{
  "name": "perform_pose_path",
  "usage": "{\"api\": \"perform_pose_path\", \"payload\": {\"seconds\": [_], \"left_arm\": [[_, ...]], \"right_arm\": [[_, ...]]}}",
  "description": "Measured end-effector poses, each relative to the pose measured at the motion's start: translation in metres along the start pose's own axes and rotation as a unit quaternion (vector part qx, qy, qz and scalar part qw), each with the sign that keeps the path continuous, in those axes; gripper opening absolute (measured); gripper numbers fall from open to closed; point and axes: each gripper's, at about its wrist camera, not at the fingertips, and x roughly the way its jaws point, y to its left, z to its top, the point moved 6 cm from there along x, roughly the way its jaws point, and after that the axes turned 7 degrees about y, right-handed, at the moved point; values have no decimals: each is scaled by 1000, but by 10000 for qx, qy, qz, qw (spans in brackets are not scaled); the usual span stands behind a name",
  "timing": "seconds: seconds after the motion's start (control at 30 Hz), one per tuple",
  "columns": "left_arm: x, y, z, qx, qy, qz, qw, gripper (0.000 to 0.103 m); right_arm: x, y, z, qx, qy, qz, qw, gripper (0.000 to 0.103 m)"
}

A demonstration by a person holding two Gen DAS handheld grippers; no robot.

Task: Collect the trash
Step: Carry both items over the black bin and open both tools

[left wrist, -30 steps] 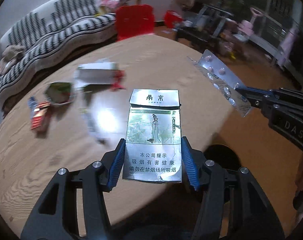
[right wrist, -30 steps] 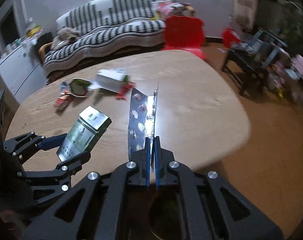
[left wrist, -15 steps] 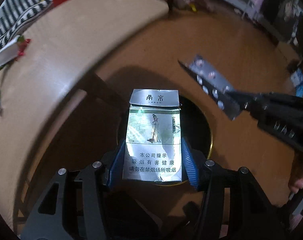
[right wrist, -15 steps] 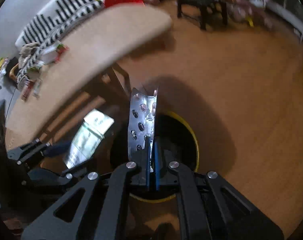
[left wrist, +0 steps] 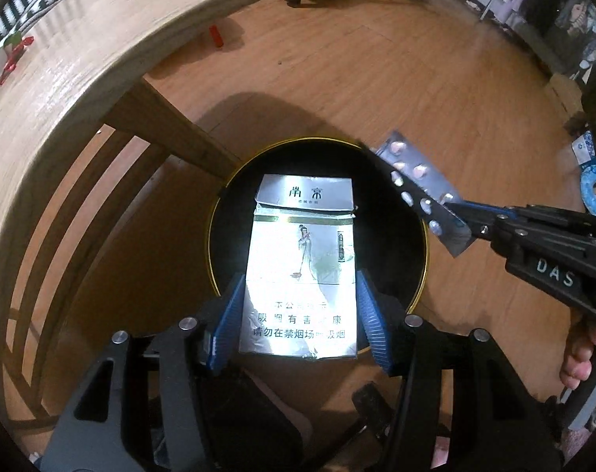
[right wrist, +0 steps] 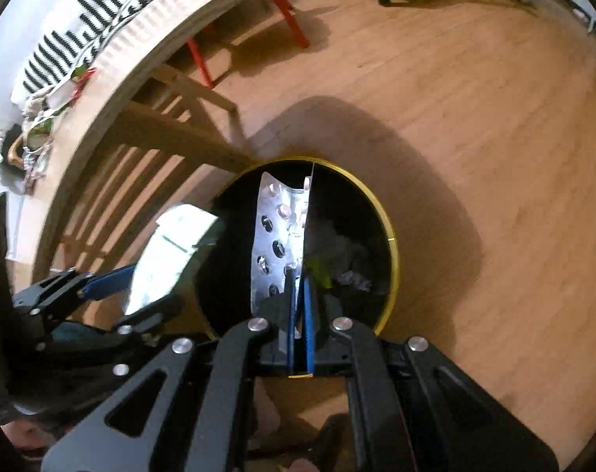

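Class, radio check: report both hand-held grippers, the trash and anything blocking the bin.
Left hand-held gripper jaws just opening, cigarette pack between them over bin. Right hand-held gripper shut on blister pack. Bin mouth unobstructed.

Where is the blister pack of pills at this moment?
In the left wrist view the blister pack is at the right, pinched by the right gripper over the black bin's rim, beside the cigarette pack.

The left gripper (left wrist: 298, 314) pointed down over a black bin (left wrist: 392, 275) at frame centre, its jaws just having opened, the cigarette pack (left wrist: 304, 259) between the blue pads with small gaps. At right, the right gripper (left wrist: 465, 222) pinched a blister pack (left wrist: 420, 188) above the bin's rim. The wooden table (left wrist: 62, 90) curved across the upper left
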Motion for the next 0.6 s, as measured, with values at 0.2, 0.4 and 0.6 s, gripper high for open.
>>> {"api": "perform_pose_path", "payload": {"seconds": [0.2, 0.4, 0.6], "left_arm": [[-2, 12, -6, -144, 98, 95, 9998, 97], [-41, 21, -1, 88, -538, 272, 9981, 97], [-98, 67, -2, -312, -995, 405, 9937, 97]], "right_arm": [[-21, -8, 12, 367, -246, 89, 9990, 97], [-51, 4, 28, 30, -741, -409, 9964, 97], [-64, 63, 53, -531, -1015, -424, 9925, 97]]}}
